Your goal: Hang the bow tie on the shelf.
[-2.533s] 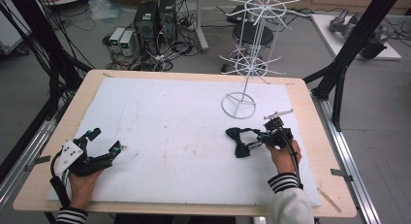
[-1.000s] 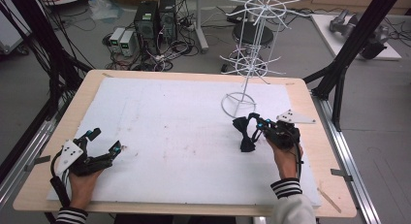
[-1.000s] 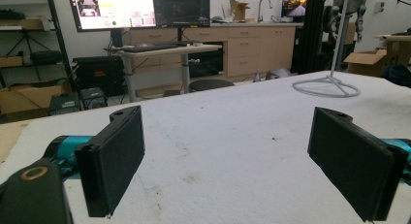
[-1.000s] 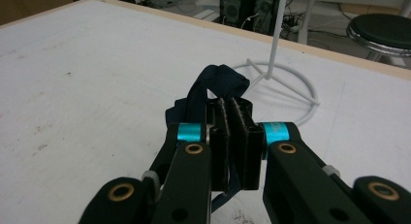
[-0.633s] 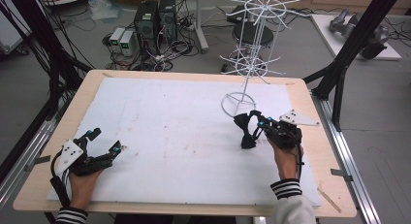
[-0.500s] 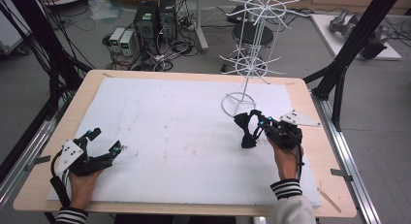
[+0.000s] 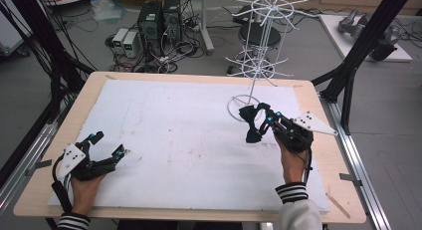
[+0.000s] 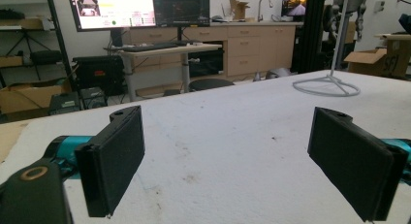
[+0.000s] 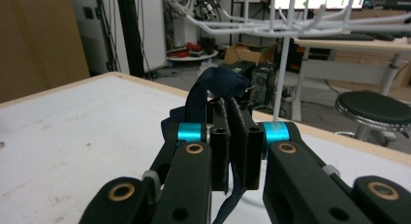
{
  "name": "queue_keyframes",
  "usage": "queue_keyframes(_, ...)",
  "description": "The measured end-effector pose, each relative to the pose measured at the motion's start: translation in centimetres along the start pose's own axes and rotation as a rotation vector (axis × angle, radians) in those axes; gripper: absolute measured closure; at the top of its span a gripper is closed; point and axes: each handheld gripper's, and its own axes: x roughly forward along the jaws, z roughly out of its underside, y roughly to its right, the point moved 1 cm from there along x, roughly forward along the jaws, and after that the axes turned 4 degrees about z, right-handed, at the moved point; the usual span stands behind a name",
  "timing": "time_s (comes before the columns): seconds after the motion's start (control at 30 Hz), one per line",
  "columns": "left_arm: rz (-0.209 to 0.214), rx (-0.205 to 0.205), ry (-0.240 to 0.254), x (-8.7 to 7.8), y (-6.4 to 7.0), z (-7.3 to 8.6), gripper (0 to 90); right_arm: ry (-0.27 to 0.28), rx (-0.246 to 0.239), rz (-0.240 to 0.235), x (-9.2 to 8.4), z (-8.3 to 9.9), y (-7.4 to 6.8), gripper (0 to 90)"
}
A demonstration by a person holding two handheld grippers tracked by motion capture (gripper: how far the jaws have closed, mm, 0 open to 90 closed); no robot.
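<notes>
bow tie (image 7: pixel 251 122), dark navy, sits pinched between the jaws of your right gripper (image 7: pixel 259 121), lifted off the white board (image 7: pixel 174 135) just beside the ring base of the white wire rack (image 7: pixel 259 56). largest in view, the wooden table (image 7: pixel 318 110) carries the board, and the rack rises at its far right, arms spread in tiers. in the right gripper view the two pads are pressed nearly together on the bow tie's fabric (image 9: pixel 218 88), a loop bulging above them. your left gripper (image 7: pixel 107 145) rests low on the board's near left corner, well apart from the rack, its jaws spread wide with nothing between them (image 8: pixel 228 151).
</notes>
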Motion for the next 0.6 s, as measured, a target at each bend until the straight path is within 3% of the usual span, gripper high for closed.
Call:
queue_keyframes(0.13,-0.001,-0.003,0.001,0.0,0.0,0.0,13.6,0.040,-0.030,-0.001,0.1,-0.8,-0.5,86.1)
queue_keyframes(0.6,0.000,-0.005,0.002,0.0,0.0,0.0,13.6,0.058,-0.049,-0.010,1.3,-2.4,-1.6,86.1)
